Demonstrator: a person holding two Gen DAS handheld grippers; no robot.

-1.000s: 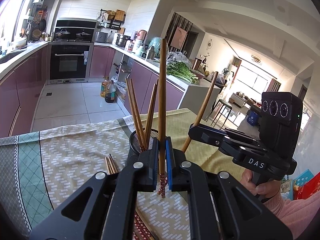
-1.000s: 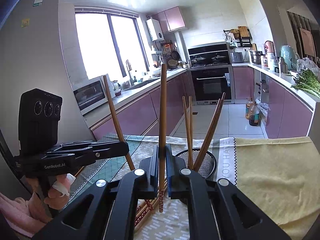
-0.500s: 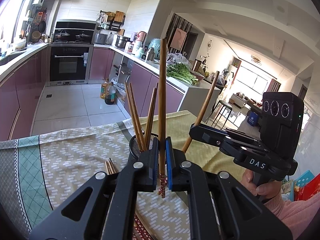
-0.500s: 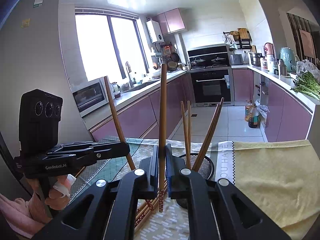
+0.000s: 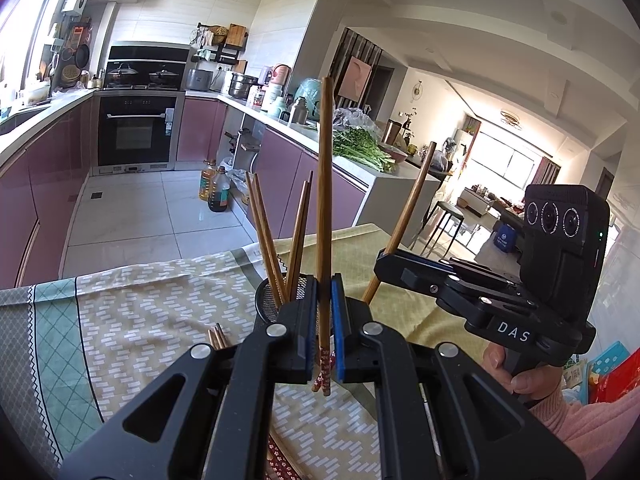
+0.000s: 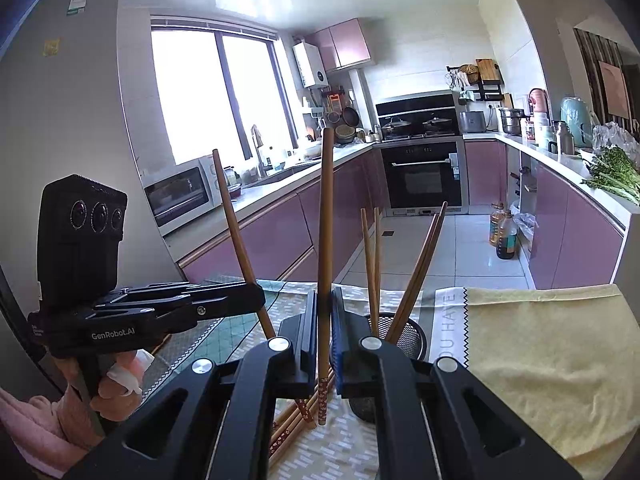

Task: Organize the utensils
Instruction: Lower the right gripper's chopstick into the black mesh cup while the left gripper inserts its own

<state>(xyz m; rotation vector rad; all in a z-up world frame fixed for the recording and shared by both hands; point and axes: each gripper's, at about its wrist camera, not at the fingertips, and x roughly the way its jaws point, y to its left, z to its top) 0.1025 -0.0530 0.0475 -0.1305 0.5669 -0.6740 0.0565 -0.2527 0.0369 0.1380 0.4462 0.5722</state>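
In the left wrist view my left gripper [image 5: 324,284] is shut on an upright wooden chopstick [image 5: 325,184] with a red patterned lower end. Just behind it stands a black mesh holder [image 5: 265,300] with several chopsticks [image 5: 264,236] leaning in it. To the right, my right gripper [image 5: 383,259] grips a slanted chopstick [image 5: 408,216]. The right wrist view shows that right gripper [image 6: 325,294] shut on its chopstick [image 6: 326,220], beside the mesh holder [image 6: 408,336]. There the left gripper [image 6: 258,296] is at the left with its chopstick [image 6: 236,236]. Loose chopsticks [image 6: 294,420] lie on the cloth below.
The table carries a patterned green and beige cloth [image 5: 140,320] and a yellow cloth [image 6: 540,352]. More loose chopsticks [image 5: 216,336] lie left of the holder. A hand in a pink sleeve [image 5: 520,376] holds the right tool. Kitchen counters and an oven [image 5: 136,132] stand beyond.
Both grippers keep hold of their chopsticks. The holder and table sit slightly lower in the left wrist view; otherwise nothing has visibly moved.
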